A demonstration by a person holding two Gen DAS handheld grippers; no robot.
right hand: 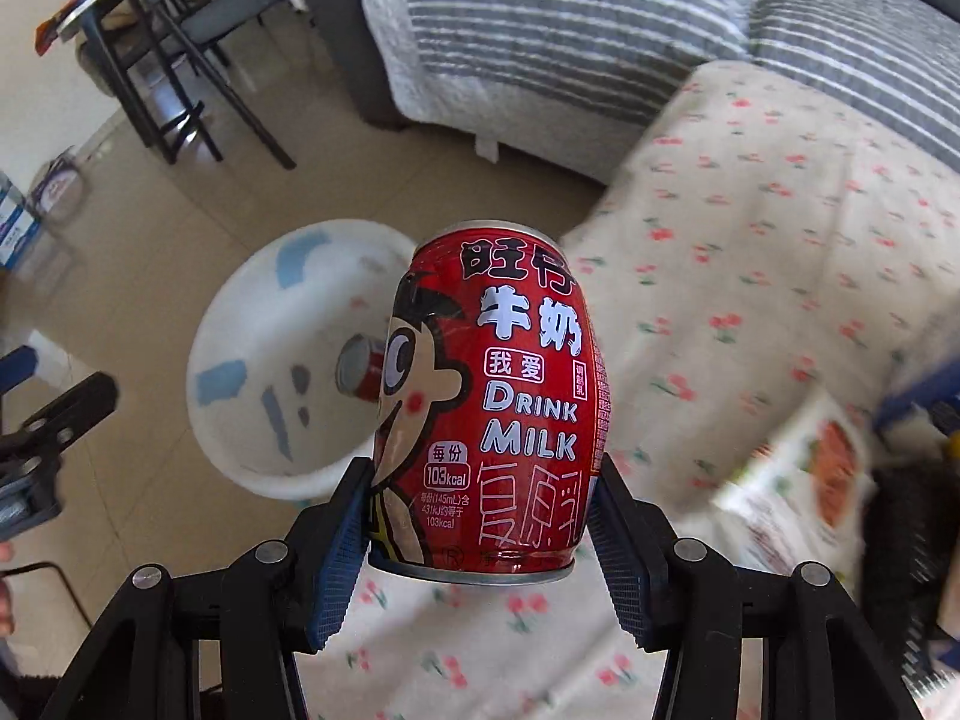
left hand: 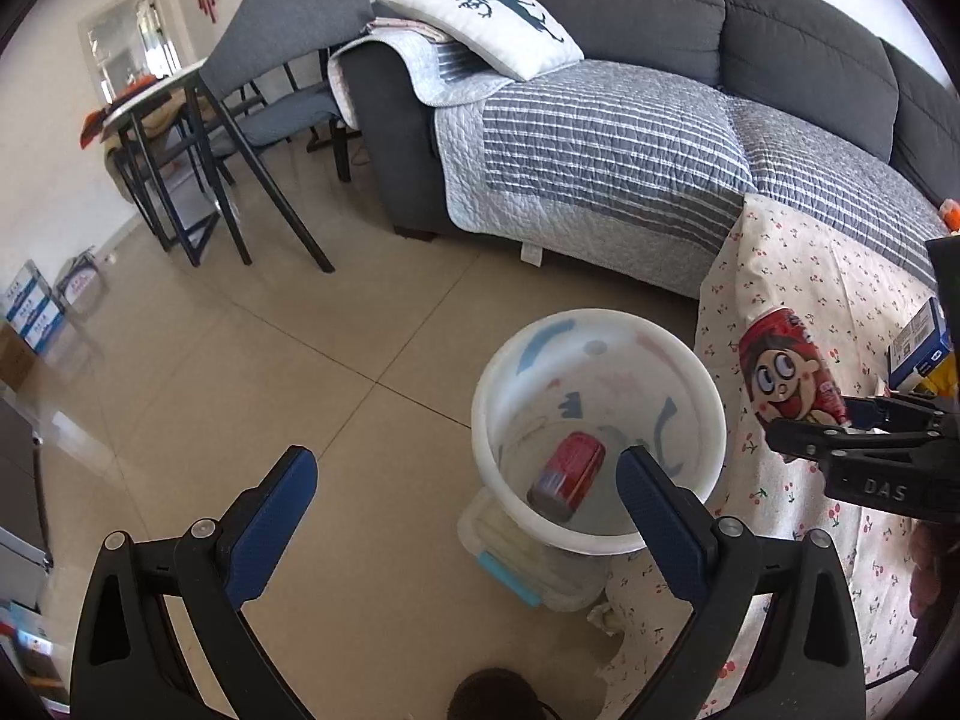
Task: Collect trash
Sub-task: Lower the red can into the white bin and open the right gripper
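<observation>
My right gripper is shut on a red milk can with a cartoon face, held upright above the cherry-print tablecloth. In the left wrist view the same can shows at the right, held by the right gripper. A white bin stands on the floor beside the table, with another red can lying in its bottom. The bin also shows left of the held can. My left gripper is open and empty, above the floor at the bin's near rim.
A grey sofa with a striped quilt stands behind. Chairs and a table are at the far left. A clear lidded box sits under the bin. A blue box and a snack packet lie on the tablecloth.
</observation>
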